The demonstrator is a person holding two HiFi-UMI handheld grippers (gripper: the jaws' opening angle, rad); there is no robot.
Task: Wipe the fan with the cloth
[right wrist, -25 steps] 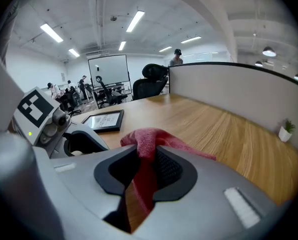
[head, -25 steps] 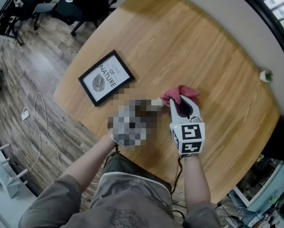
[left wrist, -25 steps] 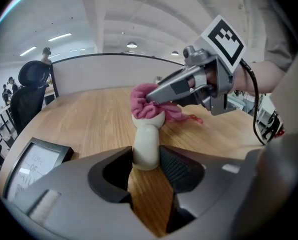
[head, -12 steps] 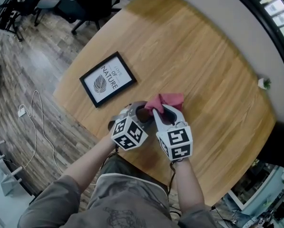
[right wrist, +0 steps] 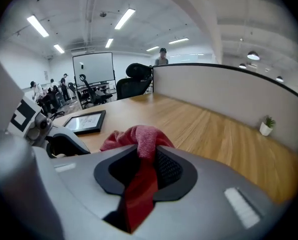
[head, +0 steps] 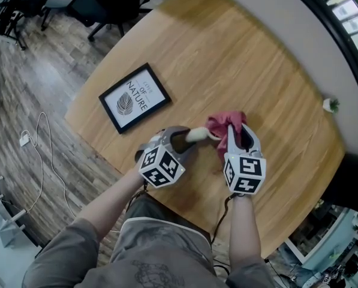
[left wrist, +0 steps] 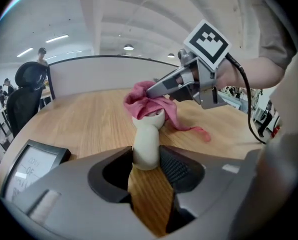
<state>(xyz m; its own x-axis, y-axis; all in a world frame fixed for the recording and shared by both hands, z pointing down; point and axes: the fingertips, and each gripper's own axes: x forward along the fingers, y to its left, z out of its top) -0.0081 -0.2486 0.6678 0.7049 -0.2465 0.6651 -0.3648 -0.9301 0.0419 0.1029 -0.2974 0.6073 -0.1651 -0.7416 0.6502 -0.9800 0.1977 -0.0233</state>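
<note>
Head view, fan pointing right, left gripper clamped on it, right gripper clamping cloth.

The cloth is covering the top of the fan, so only its pale stem is showing in the left gripper view. In the head view the left gripper is hiding most of that stem. The cloth's lower end is disappearing between the fingers of the right gripper. The picture frame is running off the left gripper view's lower left edge, its print blurring. The plant is showing too small for detail.
</note>
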